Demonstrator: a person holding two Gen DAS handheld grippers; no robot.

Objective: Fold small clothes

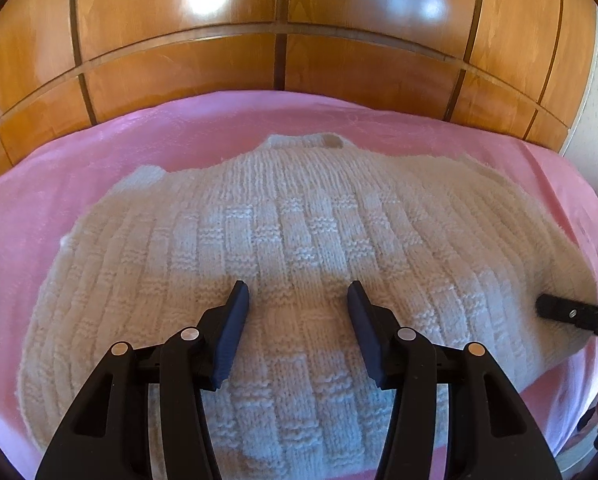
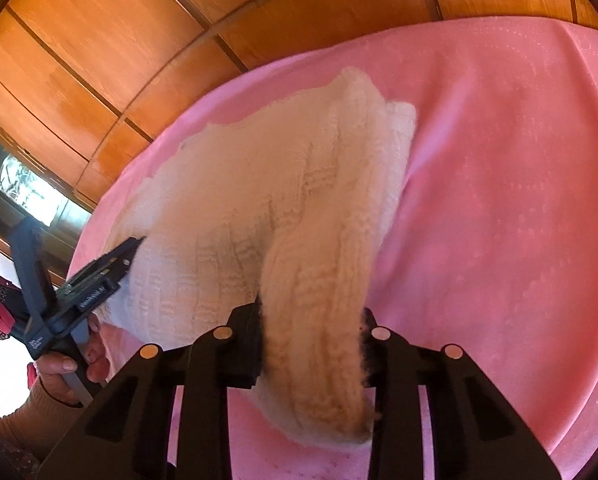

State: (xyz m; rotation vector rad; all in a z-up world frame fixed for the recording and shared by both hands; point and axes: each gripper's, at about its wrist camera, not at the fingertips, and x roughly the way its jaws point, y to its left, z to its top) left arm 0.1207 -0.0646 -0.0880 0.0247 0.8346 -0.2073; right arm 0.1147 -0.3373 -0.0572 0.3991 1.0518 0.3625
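Now I fold: right gripper (image 2: 313, 336) clenched on sweater (image 1: 283, 248) edge; left gripper (image 1: 297, 300) released above middle. Carry edge across, keep low, left pins.

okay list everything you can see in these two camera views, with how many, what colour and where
sweater: one, white knit, spread on the cloth, its right edge bunched and lifted
cloth: one, pink, covering the surface under the sweater
wardrobe: one, glossy brown wood panels, behind the cloth
left gripper: one, black with blue pads, jaws open, over the sweater's middle
right gripper: one, black, jaws closed on the sweater's bunched edge
left hand: one, bare skin, around the left gripper's handle at the lower left of the right wrist view
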